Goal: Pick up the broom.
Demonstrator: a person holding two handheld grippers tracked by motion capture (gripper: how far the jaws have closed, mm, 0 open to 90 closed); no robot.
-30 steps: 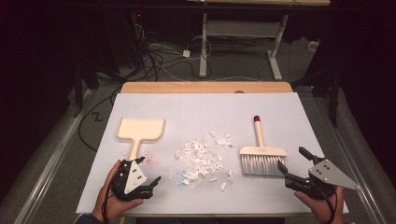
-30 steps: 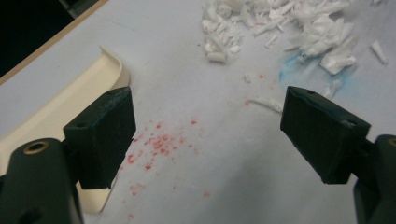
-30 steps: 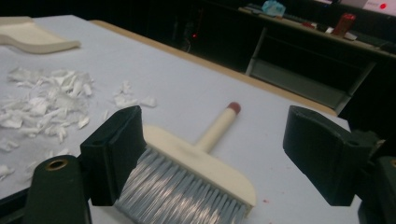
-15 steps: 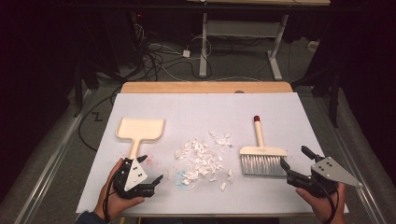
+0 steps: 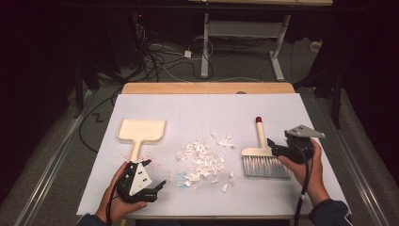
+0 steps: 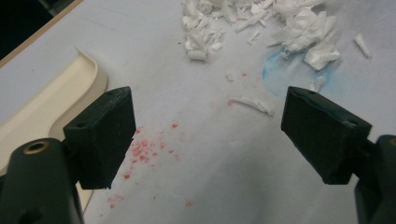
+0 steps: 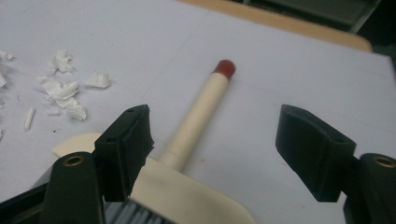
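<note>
Ok, reach phase: right gripper (image 7: 212, 149) over the brush (image 5: 263, 157) head at table right, jaws have just been closing, partly open, handle between them but no pinch yet. Left gripper (image 6: 205, 135) wide open, empty, near dustpan (image 5: 141, 132). Next: center on handle, clamp, sweep paper scraps (image 5: 204, 160).

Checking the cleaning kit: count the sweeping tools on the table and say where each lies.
2. The dustpan lies left of the paper scraps; the brush lies right of them, by the right tongs. None looks hidden.

tongs (image 5: 155, 186): black, grey three-cornered plates | jaws: brass screws | cables: black | sleeves: dark blue
</note>
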